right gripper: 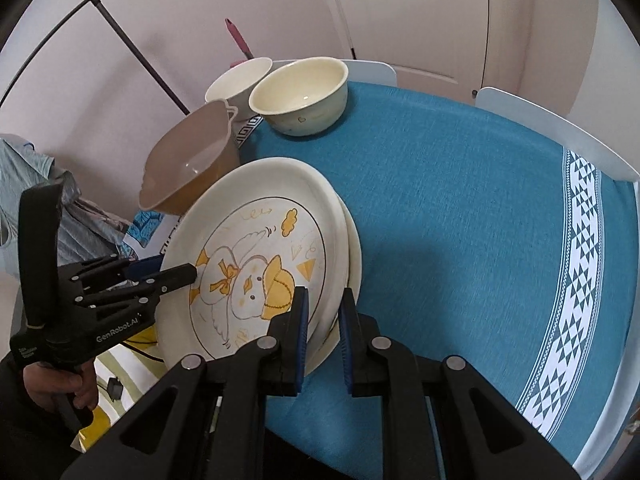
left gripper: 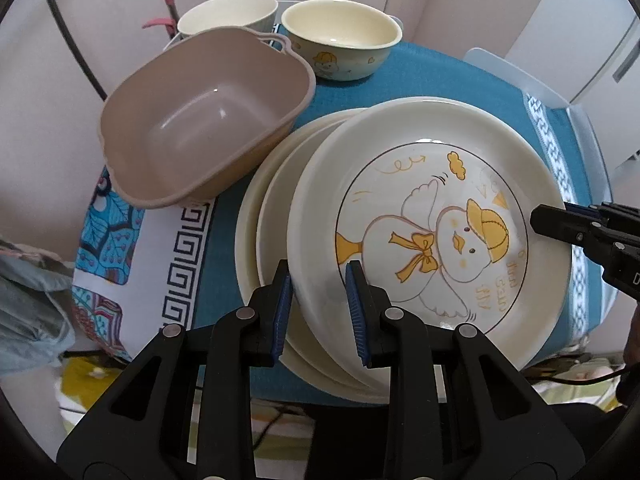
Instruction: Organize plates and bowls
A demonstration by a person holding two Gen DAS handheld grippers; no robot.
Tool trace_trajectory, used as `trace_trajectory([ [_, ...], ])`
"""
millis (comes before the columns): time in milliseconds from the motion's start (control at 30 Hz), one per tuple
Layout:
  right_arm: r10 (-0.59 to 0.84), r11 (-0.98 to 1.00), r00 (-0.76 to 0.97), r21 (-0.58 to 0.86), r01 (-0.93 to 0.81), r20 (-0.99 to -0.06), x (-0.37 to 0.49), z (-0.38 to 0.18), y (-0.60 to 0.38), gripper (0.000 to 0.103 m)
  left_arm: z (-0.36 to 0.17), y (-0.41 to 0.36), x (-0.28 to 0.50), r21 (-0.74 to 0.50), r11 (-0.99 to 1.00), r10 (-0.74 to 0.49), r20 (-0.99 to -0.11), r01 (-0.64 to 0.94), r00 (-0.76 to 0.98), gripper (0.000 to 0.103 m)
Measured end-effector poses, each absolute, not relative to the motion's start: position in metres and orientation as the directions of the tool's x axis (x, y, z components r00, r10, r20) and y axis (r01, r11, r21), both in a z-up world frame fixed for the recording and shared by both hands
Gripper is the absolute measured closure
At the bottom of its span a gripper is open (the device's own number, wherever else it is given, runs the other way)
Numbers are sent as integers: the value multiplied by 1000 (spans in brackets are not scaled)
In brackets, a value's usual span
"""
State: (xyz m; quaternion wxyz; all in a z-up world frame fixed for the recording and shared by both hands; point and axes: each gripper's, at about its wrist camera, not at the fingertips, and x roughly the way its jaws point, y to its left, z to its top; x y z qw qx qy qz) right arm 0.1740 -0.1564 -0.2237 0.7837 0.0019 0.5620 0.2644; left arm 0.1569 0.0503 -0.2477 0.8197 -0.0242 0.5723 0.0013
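Plates [left gripper: 420, 216]: three stacked on blue-clothed table [right gripper: 460, 200], duck-print one topmost with its rim pinched by both left gripper [left gripper: 320, 280] and right gripper [right gripper: 324, 300]; two cream bowls [left gripper: 340, 36] and tan basin [left gripper: 200, 120] behind, seemingly unsorted.

Bare tablecloth [right gripper: 460, 200] beside plates [right gripper: 256, 248]

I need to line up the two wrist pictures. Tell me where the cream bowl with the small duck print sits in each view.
Left wrist view: cream duck-print bowl at top centre, right of the square tan plastic basin.
Right wrist view: same bowl at upper centre, up and right of the basin.
Shared landmark: the round cream plate with the yellow duck drawing.
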Motion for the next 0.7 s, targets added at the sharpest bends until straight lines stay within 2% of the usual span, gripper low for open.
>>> trace_trajectory([
  [700, 387, 839, 223, 241, -488, -894, 176, -239, -147, 90, -248, 30, 161, 172, 985, 165, -913, -14, 374, 79],
])
